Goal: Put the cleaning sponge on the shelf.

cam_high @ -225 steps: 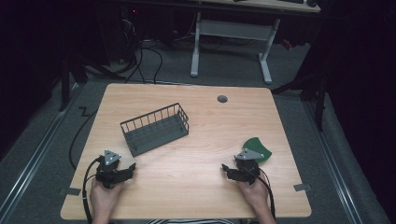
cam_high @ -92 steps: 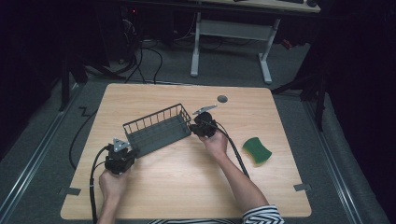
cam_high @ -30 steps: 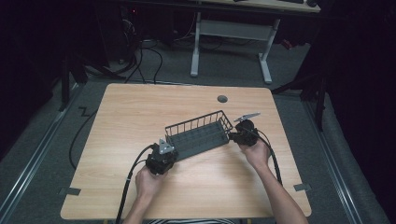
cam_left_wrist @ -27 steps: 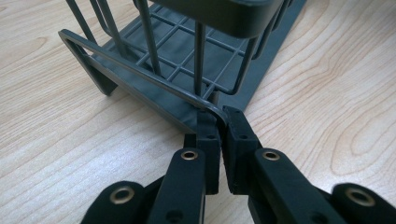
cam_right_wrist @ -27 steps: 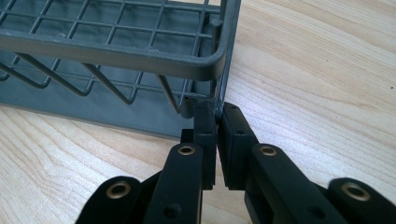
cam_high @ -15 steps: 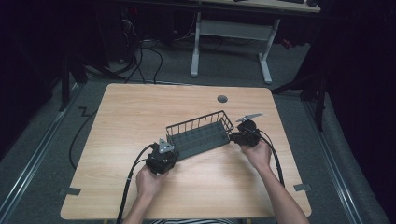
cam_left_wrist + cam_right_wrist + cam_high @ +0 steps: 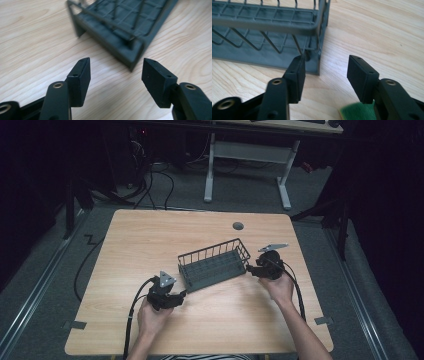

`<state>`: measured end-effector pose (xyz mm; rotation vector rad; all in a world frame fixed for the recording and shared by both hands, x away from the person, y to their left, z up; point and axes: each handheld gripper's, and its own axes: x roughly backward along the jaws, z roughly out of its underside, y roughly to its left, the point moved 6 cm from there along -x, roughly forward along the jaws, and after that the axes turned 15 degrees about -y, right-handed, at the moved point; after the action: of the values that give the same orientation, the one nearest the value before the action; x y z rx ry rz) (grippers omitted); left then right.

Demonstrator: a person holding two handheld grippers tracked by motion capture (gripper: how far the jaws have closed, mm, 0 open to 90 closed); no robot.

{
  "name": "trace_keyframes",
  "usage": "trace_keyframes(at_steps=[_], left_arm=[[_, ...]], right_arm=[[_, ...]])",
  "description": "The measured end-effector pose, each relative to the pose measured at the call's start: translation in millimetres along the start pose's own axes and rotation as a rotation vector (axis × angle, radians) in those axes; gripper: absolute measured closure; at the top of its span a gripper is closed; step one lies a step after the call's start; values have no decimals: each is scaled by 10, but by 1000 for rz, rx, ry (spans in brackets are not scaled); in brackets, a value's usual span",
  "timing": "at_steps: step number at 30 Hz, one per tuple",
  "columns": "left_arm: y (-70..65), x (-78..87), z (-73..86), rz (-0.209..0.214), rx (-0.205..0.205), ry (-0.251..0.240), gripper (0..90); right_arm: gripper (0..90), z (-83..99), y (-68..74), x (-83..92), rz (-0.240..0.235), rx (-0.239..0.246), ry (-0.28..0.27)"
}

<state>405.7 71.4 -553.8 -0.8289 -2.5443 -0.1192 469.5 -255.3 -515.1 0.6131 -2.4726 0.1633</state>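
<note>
Wire basket (image 7: 214, 265) stands on the bench (image 7: 150, 240), right of centre, long axis running from near-left to far-right. Left gripper (image 7: 181, 295) lies just before the basket's near-left corner, apart from it. Right gripper (image 7: 248, 268) sits at the basket's far-right end, close against it. A sponge (image 7: 355, 111) lies on the bench beneath the right gripper.

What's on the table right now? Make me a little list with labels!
table: light wood
basket: dark grey wire basket, near the middle, nothing inside that I can see
left gripper: open, just off the basket's near-left corner
right gripper: open, at the basket's right end
green thing: a blurred green edge under the right gripper; can't tell what it is
</note>
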Motion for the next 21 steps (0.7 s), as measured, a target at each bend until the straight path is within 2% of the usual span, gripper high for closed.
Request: trace_keyframes(at_steps=[3, 5, 8, 11, 13, 15, 17, 19, 21], left_arm=[[121, 38, 56, -48, 3, -2, 389], [201, 63, 88, -75, 9, -1, 390], [319, 91, 128, -111, 23, -1, 396], [416, 112, 163, -143, 28, 5, 396], [460, 121, 185, -159, 27, 7, 395], [492, 127, 208, -173, 20, 12, 394], [518, 123, 244, -184, 18, 19, 394], [536, 129, 264, -175, 40, -3, 388], [539, 138, 275, -173, 34, -9, 385]], right_arm=[[457, 11, -16, 70, 27, 13, -12], [461, 10, -15, 134, 29, 18, -40], [450, 56, -24, 221, 32, 20, -48], [439, 114, -53, 326, 49, 3, -88], [426, 164, -83, 393, 59, -9, -122], [418, 226, -121, 453, 75, -22, -119], [406, 300, -165, 504, 82, -17, -145], [382, 398, -220, 546, 96, -24, -142], [354, 495, -287, 577, 97, -41, -141]])
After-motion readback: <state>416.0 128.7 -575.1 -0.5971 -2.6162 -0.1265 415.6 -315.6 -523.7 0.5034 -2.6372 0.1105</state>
